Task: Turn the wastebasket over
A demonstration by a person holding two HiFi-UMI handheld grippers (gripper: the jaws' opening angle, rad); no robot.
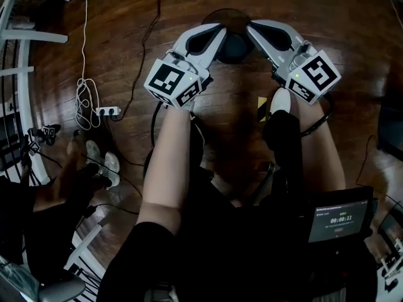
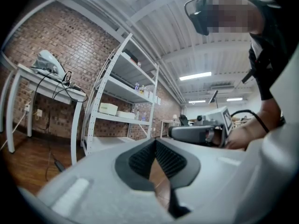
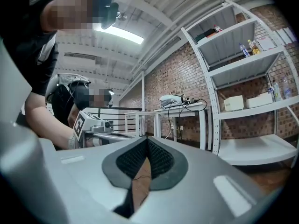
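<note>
Forearms (image 1: pixel 167 168) reach forward, left hand-held gripper (image 1: pixel 219 29) and right hand-held gripper (image 1: pixel 252 27) both clenched on nothing. The dark wastebasket (image 1: pixel 234 49) sits on the floor (image 1: pixel 126 17) between their tips, whether mouth up or down is unclear. Any grip needs the jaws parted, square on the rim.

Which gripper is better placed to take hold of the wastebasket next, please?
Left, marginally: the left gripper reaches further over the wastebasket than the right gripper in the head view. Both are shut and empty.
</note>
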